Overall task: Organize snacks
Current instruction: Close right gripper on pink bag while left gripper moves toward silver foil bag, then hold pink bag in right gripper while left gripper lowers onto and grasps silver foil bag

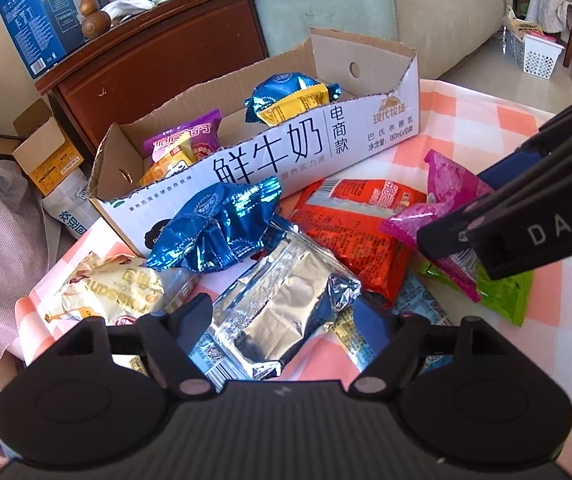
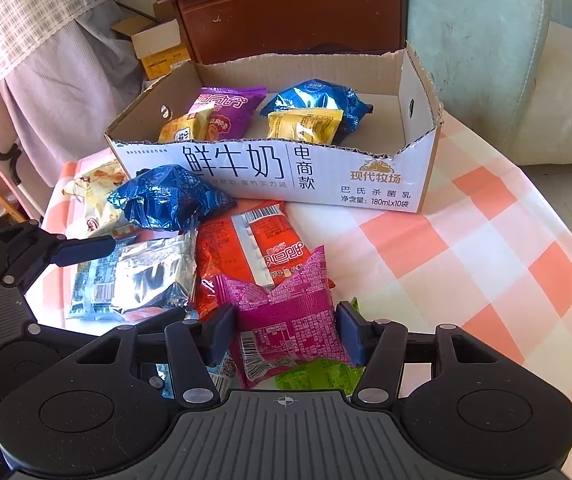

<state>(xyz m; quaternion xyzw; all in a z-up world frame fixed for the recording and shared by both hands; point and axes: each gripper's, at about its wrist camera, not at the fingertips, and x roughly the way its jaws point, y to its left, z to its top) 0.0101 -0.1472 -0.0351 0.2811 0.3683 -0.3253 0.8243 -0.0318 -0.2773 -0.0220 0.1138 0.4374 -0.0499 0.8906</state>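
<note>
An open cardboard milk box point(image 1: 246, 160) point(image 2: 246, 168) stands at the back of the table and holds a purple packet point(image 2: 226, 112), a blue foil packet point(image 2: 318, 100) and yellow ones. In front lie loose snacks: a blue foil packet point(image 1: 222, 224), a red packet point(image 1: 350, 232), a cream packet point(image 1: 118, 288) and a green packet point(image 1: 506, 292). My left gripper point(image 1: 286, 320) is open, its fingers either side of a silver packet point(image 1: 286, 292) point(image 2: 146, 276) without pressing it. My right gripper point(image 2: 286, 332) is shut on a magenta packet point(image 2: 286, 312) point(image 1: 446, 200), held just above the green one.
The table wears a pink-and-white checked cloth point(image 2: 486, 240). Behind the box stand a dark wooden cabinet point(image 1: 158, 52) and a sofa point(image 1: 446, 12). A small open carton point(image 1: 42, 148) sits on the floor to the left. The box's right half has free room.
</note>
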